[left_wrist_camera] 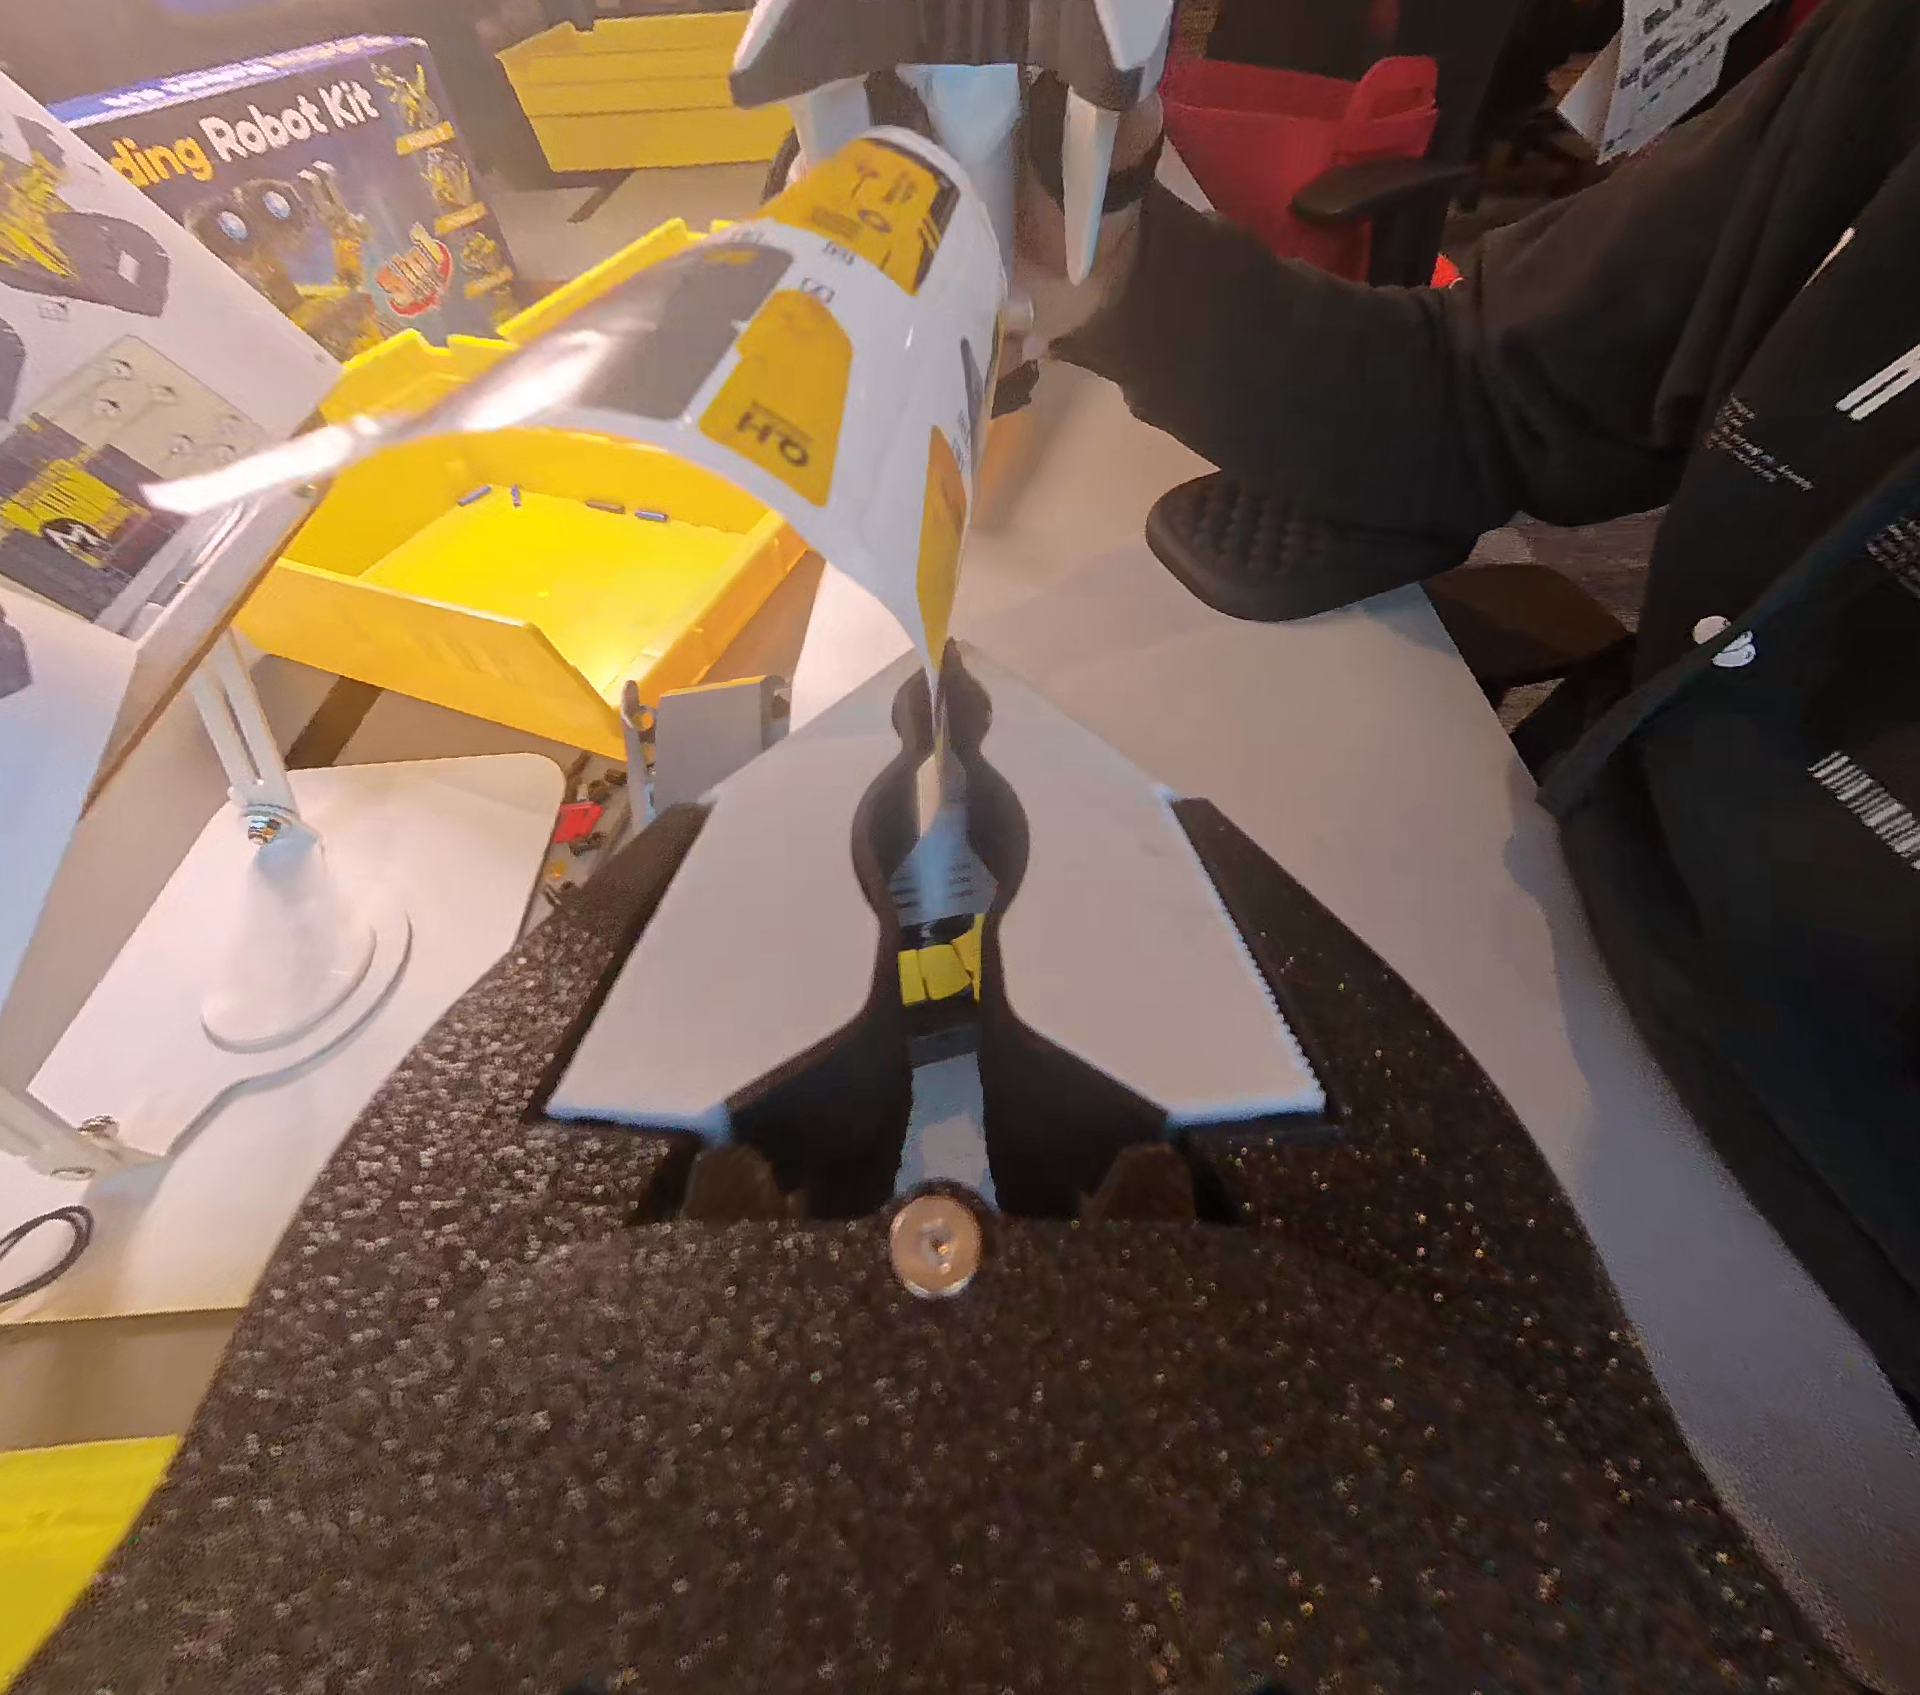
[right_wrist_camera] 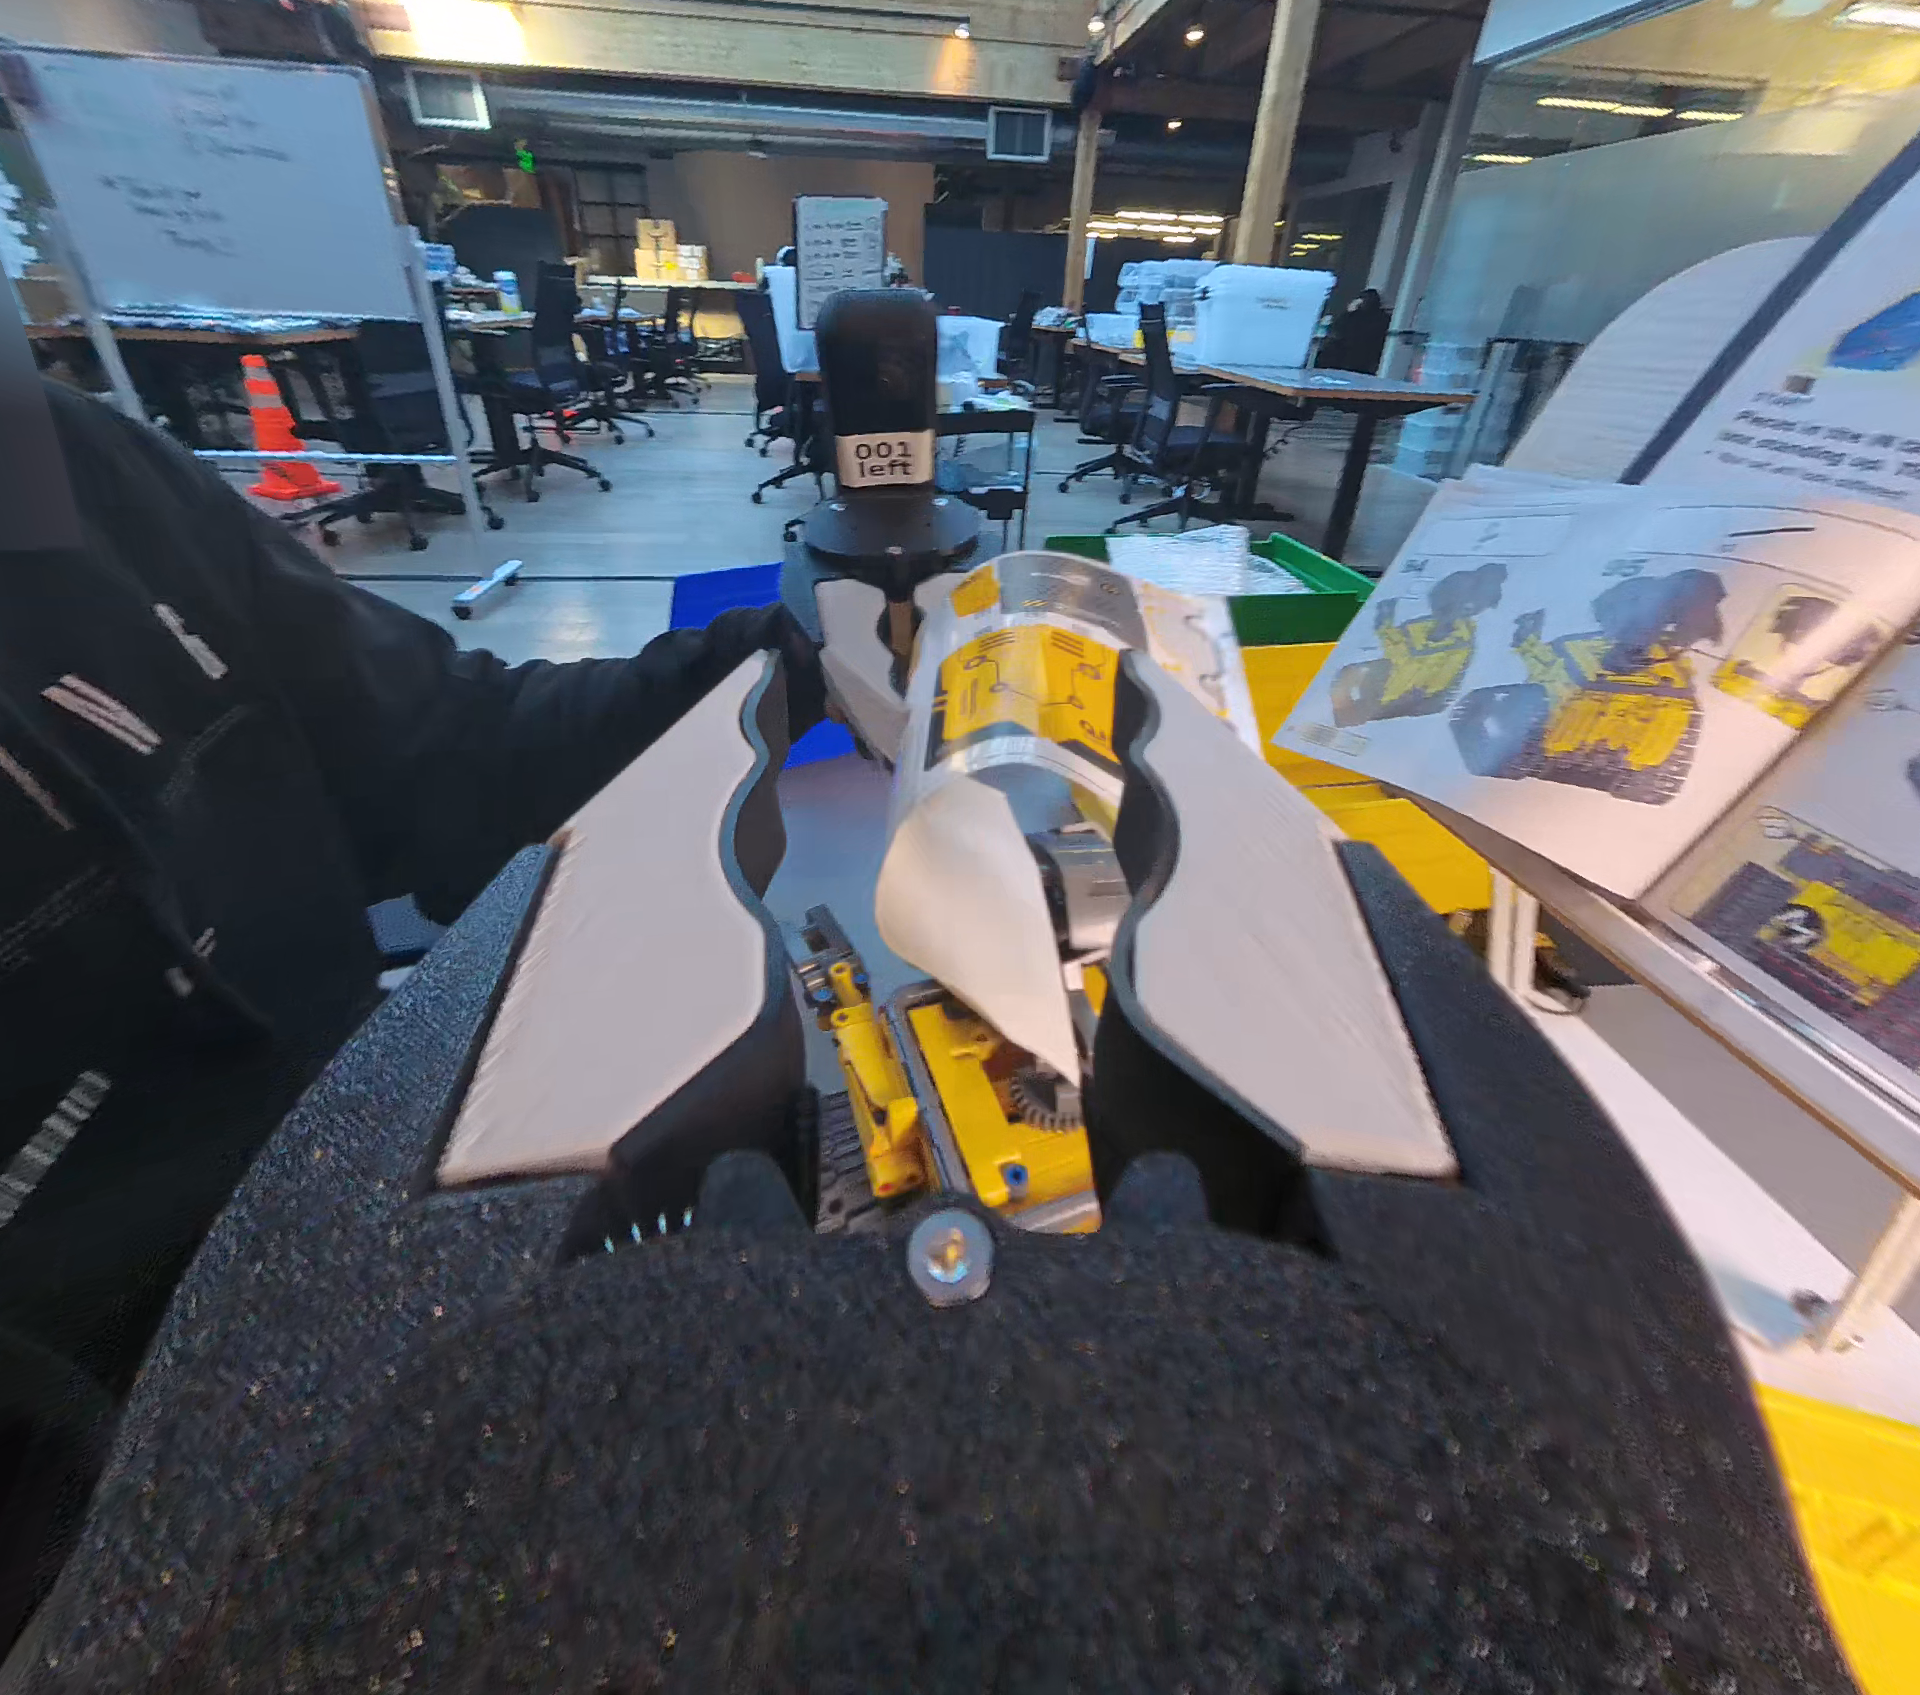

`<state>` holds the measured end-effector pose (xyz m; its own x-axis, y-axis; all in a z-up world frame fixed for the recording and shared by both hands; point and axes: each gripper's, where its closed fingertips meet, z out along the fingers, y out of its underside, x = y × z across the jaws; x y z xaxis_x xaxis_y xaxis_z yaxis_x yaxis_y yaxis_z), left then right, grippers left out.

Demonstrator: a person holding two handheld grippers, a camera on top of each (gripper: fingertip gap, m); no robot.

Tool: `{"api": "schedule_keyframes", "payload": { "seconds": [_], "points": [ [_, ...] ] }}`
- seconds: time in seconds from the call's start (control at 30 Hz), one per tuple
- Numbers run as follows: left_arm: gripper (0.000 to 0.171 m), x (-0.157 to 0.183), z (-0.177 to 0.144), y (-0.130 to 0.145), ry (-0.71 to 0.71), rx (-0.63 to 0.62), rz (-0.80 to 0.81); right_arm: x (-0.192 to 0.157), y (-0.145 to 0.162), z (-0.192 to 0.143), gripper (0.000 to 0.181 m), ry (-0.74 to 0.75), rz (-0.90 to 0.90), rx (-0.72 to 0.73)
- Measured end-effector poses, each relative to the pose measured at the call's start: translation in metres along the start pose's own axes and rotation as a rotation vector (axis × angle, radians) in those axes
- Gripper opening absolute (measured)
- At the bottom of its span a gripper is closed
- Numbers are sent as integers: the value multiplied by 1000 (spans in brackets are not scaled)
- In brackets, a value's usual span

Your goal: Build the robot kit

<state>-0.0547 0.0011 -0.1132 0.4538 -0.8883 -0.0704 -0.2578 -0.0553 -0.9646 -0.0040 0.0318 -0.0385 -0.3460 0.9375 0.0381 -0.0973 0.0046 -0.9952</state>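
L hand-held gripper [left_wrist_camera: 940,689] clamps sticker sheet [left_wrist_camera: 831,357]; R hand-held gripper [right_wrist_camera: 945,700] jaws apart around it.

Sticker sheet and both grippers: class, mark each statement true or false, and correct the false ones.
1. The left gripper is shut on the sticker sheet. True.
2. The right gripper is clamped shut on the sheet. False: its jaws stand open, with the curled sheet between them.
3. A yellow bin sits behind the sheet in the left wrist view. True.
4. The instruction booklet lies closed and flat on the table. False: it is open, propped on a stand.
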Motion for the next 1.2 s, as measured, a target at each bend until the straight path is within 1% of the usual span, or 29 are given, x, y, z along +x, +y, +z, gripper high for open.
{"api": "schedule_keyframes", "payload": {
  "seconds": [0.07,0.13,0.17,0.2,0.23,0.27,0.33,0.37,0.43,0.53,0.57,0.6,0.7,0.77,0.8,0.87,0.93,1.0,1.07,1.1,1.2],
  "points": [
    [0,-5,-3,-6,-53,21,44,16,-4,-7,65,80,20,23],
    [0,-10,-7,-14,-116,43,109,35,2,-14,69,144,120,2],
    [0,-10,-8,-17,-144,51,148,38,11,-15,72,132,185,-32],
    [0,-11,-8,-19,-169,51,186,37,21,-14,76,96,249,-69],
    [0,-11,-8,-20,-191,42,225,33,29,-12,77,55,299,-93],
    [0,-10,-6,-19,-203,26,262,28,32,-8,76,10,328,-90],
    [0,-3,1,-16,-192,-2,335,16,24,0,69,-75,361,-31],
    [0,1,3,-15,-183,-12,367,16,22,2,67,-75,359,-20],
    [0,6,8,-10,-177,-57,411,15,22,0,54,-78,328,-20],
    [0,12,17,3,-145,-141,447,5,10,-5,42,-137,310,25],
    [0,14,19,5,-129,-148,434,2,9,-5,39,-149,294,29],
    [0,14,20,7,-116,-151,405,-2,9,-5,31,-163,272,21],
    [0,15,20,14,-60,-154,290,-3,12,-4,12,-140,213,2],
    [0,17,17,12,-28,-122,239,-1,7,-5,1,-123,196,28],
    [6,20,15,8,-5,-92,216,2,3,-7,0,-110,201,48],
    [34,26,9,-7,46,-8,152,6,-5,-11,0,-97,230,84],
    [49,27,0,-30,76,121,73,5,-11,-13,0,-101,255,113],
    [49,22,-10,-58,70,277,-18,1,-14,-11,0,-118,266,118],
    [48,18,-14,-75,68,373,-95,-4,-15,-7,0,-134,283,112],
    [43,17,-12,-79,58,389,-121,-8,-14,-4,0,-149,299,105],
    [24,16,-2,-79,29,367,-142,-17,-12,5,0,-186,341,99]
  ]
}}
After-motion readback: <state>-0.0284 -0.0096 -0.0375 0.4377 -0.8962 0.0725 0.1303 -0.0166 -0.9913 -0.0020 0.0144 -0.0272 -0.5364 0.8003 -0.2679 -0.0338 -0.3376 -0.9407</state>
